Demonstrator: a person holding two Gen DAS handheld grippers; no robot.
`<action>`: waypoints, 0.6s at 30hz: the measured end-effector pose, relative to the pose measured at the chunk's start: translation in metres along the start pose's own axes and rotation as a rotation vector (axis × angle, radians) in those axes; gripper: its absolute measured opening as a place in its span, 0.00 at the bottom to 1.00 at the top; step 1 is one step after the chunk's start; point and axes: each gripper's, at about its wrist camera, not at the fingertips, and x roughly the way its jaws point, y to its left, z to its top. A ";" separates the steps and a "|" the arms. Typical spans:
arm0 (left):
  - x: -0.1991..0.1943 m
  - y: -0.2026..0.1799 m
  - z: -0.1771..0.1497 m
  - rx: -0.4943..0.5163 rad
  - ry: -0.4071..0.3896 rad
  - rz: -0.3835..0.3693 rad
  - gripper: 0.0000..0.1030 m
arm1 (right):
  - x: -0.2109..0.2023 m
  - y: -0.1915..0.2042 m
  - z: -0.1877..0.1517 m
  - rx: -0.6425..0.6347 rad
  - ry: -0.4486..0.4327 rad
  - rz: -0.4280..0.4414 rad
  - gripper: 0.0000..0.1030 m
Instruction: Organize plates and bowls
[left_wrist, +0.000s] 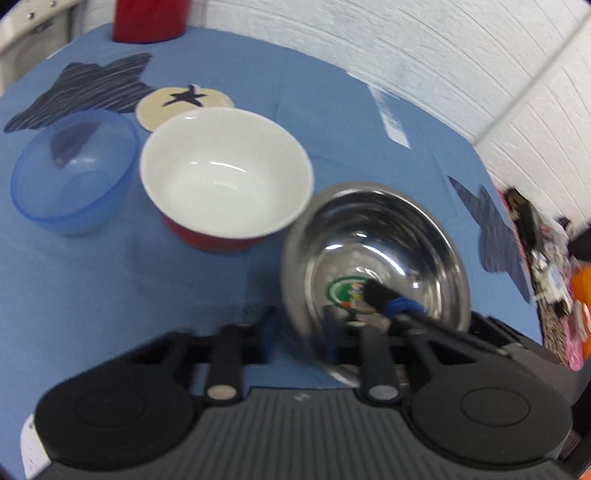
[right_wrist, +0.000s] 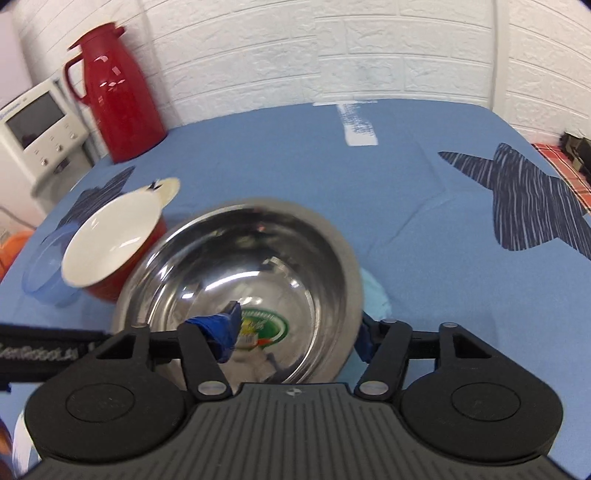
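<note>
A steel bowl with a green sticker inside is tilted above the blue tablecloth, its edges blurred. My left gripper is shut on its near left rim, one finger outside and one inside. My right gripper is open and straddles the bowl's right wall, with its blue-taped finger inside the bowl. To the left stand a bowl that is white inside and red outside and a clear blue plastic bowl.
A red jug stands at the table's back left, before a white brick wall. A round beige coaster lies behind the white bowl. Something light blue shows under the steel bowl's right side. A white appliance is off the table's left.
</note>
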 end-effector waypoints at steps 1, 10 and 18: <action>-0.005 -0.002 -0.004 0.013 -0.006 0.011 0.06 | -0.005 0.006 -0.004 -0.007 -0.002 0.002 0.42; -0.082 -0.004 -0.077 0.188 -0.017 -0.014 0.06 | -0.079 0.033 -0.068 0.018 0.016 0.040 0.46; -0.140 0.022 -0.172 0.261 -0.002 -0.076 0.07 | -0.148 0.066 -0.147 -0.018 0.006 0.031 0.48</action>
